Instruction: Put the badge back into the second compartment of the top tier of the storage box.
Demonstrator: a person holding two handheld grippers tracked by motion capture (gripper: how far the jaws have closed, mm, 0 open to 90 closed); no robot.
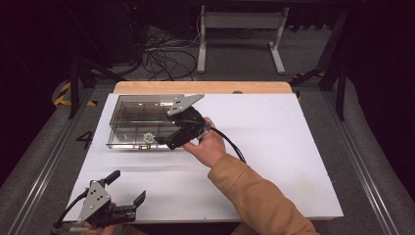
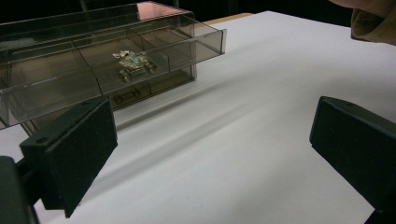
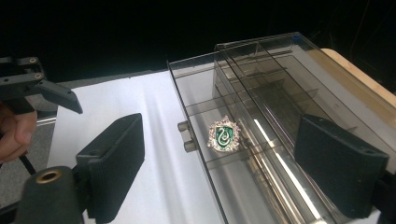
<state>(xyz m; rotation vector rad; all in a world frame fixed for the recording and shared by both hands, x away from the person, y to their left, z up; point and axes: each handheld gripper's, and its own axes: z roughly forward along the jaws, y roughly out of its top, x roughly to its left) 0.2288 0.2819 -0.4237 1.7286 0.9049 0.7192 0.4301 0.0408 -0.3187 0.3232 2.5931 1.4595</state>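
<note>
White tabletop point(image 1: 274, 147): green crest badge point(image 3: 224, 135) already lies in the smoked organizer's pulled-out drawer point(image 3: 196, 121); right gripper point(image 3: 219, 163) hovers above, jaws apart and empty, left gripper point(image 1: 128, 188) idle, spread. Drawer closing apparently remains.

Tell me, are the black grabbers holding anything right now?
No, nothing is held. The left gripper is open over the white table. The right gripper is open above the green-and-silver crest badge in the smoky clear plastic drawer.

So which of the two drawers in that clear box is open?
The upper drawer is pulled out, with the green crest badge lying in a middle compartment. The lower drawer beneath it sits shut, flush with the box.
</note>
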